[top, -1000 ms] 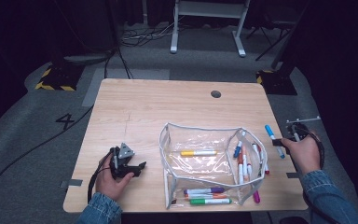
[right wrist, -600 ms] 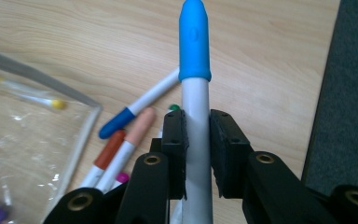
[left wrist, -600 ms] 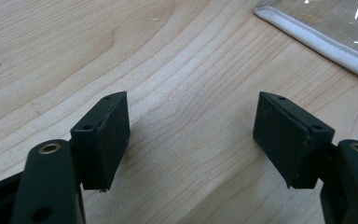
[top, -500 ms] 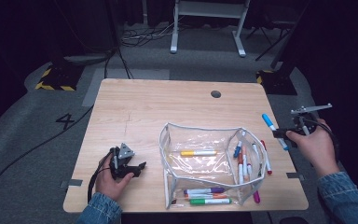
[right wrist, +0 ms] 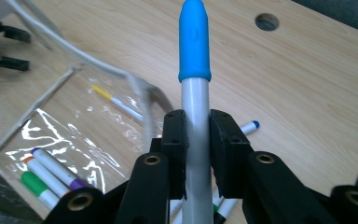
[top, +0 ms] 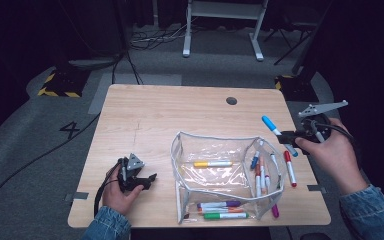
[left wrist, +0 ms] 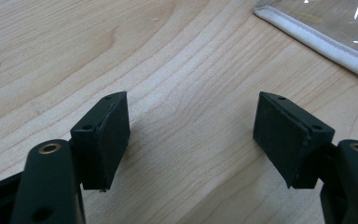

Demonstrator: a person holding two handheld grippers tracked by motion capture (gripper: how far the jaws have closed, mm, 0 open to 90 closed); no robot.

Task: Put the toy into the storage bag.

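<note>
Now, in the high view, I have the right claw (top: 291,138) lifted above the right edge of the tabletop (top: 180,115), and it is clamped on the blue marker (top: 278,134). The marker sticks out toward the left and away from me, with its blue cap at the far end, over the right end of the clear pouch (top: 225,172). The pouch stands open in the middle of the near half of the tabletop. Inside it I see a yellow marker (top: 212,163) lying flat and several markers leaning at its right end. A red marker (top: 290,168) lies on the wood just beside the pouch on the right, and a green marker (top: 225,215) with some others lies at the near side. My left claw (top: 147,180) rests low on the tabletop, well apart from the pouch on its left side.

In the left gripper view, the left claw (left wrist: 191,135) stands wide apart with nothing between the jaws, only bare wood under them. The white edge of the pouch (left wrist: 321,39) crosses the upper right corner.

In the right gripper view, the right claw (right wrist: 196,140) presses from both sides on the white barrel of the blue marker (right wrist: 194,70), which points straight up in the picture. Below it I see the pouch (right wrist: 65,140) and the round hole (right wrist: 266,21) in the tabletop.
</note>
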